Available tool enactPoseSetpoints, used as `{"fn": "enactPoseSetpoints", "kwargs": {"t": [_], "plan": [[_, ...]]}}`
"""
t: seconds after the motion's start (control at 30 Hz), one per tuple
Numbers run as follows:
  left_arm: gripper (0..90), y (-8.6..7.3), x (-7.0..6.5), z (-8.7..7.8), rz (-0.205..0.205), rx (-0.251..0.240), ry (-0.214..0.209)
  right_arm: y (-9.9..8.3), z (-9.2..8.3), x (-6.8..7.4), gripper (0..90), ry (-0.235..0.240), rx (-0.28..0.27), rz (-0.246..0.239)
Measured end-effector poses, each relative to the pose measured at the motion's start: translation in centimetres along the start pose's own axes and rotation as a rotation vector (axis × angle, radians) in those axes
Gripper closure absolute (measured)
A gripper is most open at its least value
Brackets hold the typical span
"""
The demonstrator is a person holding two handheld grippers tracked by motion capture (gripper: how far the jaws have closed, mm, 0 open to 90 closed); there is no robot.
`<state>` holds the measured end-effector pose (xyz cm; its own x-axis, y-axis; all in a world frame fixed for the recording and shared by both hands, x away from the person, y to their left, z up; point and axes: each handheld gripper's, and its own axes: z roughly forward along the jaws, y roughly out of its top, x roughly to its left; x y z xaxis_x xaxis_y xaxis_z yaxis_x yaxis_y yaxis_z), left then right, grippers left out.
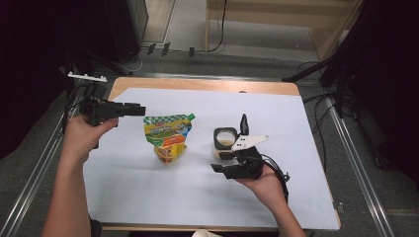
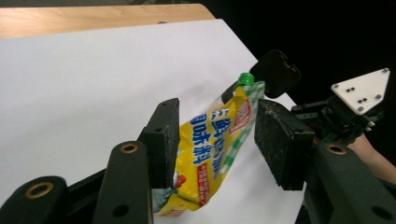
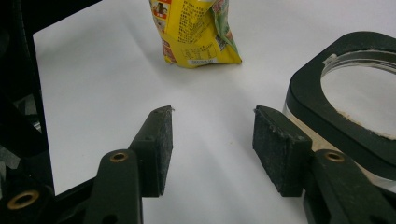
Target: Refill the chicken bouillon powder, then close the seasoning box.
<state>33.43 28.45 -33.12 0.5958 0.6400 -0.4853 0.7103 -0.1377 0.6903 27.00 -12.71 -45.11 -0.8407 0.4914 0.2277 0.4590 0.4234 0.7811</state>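
- Seasoning pouch (image 1: 168, 136) stands upright near the middle of the white worktop (image 1: 148, 192), with the green cap (image 2: 245, 79) at its top corner, on the side toward the jar. The long axis is approx. vertical, with a small lean.
- Left hand-held gripper (image 1: 140, 109) is just beside the pouch, at its upper left, and points level toward it. Jaws are about half open and the pads do not press on anything. In the left gripper view the pouch shows in the gap between the pads, farther off, not touching.
- Right hand-held gripper (image 1: 221, 161) is at the right of the pouch, low, close to the black-lidded jar (image 1: 225, 138). Jaws are half open, nothing between them; the jar is next to one jaw, and I cannot tell if they touch.
- Relation that matters: the pouch lies straight ahead of the left hand-held gripper, which is the nearer one. The pouch is flat and thin, so I judge the jaws must meet its faces, not its edges.
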Motion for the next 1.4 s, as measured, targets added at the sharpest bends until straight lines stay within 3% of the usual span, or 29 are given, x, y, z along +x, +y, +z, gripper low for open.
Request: {"fn": "enactPoseSetpoints", "kwargs": {"t": [0.37,0.63,0.83,1.07,1.2,1.4], "plan": [[50.6,-1.2,2.1,0.5,-0.048,0.016,0.046,0.6,-0.1,0.2,49.7,0.02,0.006,-0.012],[51.6,-2.0,3.3,1.1,-0.046,0.016,0.082,0.6,-1.3,-0.6,58.8,0.018,0.0,-0.004],[50.7,-2.4,3.7,1.6,-0.035,-0.006,0.098,0.6,-2.7,-1.1,72.8,0.025,0.001,-0.018],[49.5,-2.5,3.9,1.9,-0.041,-0.012,0.114,0.0,-4.1,-2.6,83.7,0.055,0.015,0.056],[48.4,-2.6,4.2,2.3,-0.066,-0.018,0.129,-0.3,-4.7,-3.3,89.6,0.039,0.022,0.071],[47.0,-2.6,4.5,2.7,-0.067,-0.012,0.129,-0.8,-5.2,-4.5,90.0,0.005,0.021,0.109]]}}
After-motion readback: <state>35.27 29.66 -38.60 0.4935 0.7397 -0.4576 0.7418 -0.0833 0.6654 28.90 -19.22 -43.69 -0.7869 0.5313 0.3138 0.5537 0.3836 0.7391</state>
